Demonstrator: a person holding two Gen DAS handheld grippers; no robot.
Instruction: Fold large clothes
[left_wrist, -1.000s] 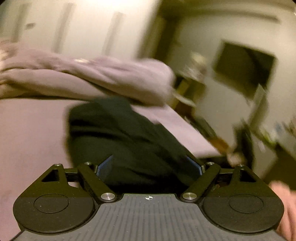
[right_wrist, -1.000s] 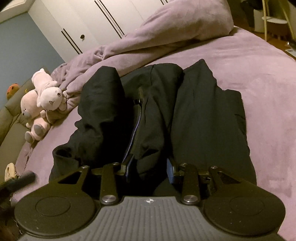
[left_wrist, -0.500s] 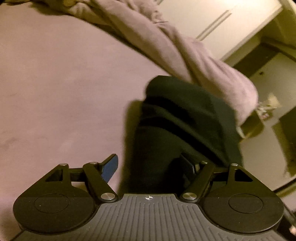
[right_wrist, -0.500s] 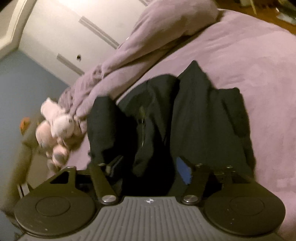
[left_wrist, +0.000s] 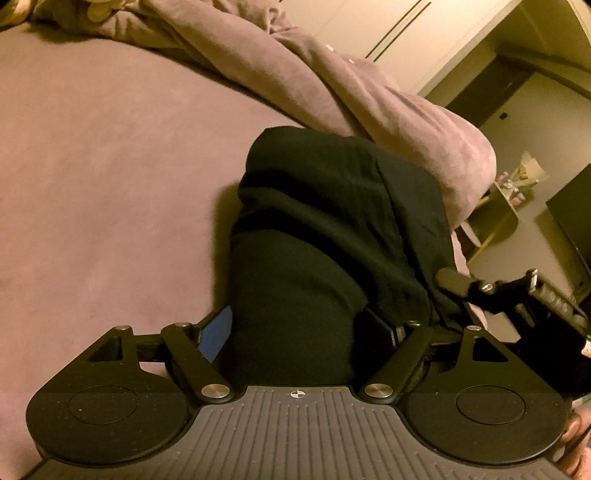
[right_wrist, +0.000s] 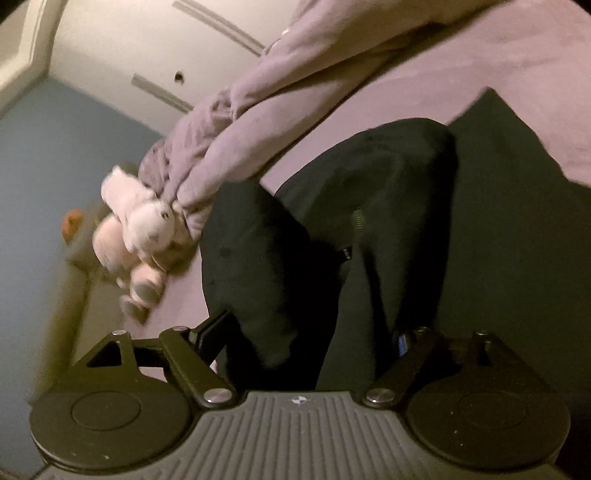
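currently the black garment (left_wrist: 332, 236) lies partly folded at frame centre on the purple bed cover (left_wrist: 96, 177), below the bunched duvet (left_wrist: 332, 81). left gripper (left_wrist: 299, 332): fingers spread, fabric between them, pads not visibly pressing. right gripper (right_wrist: 310, 339): jaws have just been opening, now spread astride a loose sleeve fold, nothing pinched. judged step: regrasp between folds. next move calls for closing on an edge near the zipper (right_wrist: 357, 218). a small label (right_wrist: 346, 254) shows; text unreadable. plush toy (right_wrist: 136, 236) at left.
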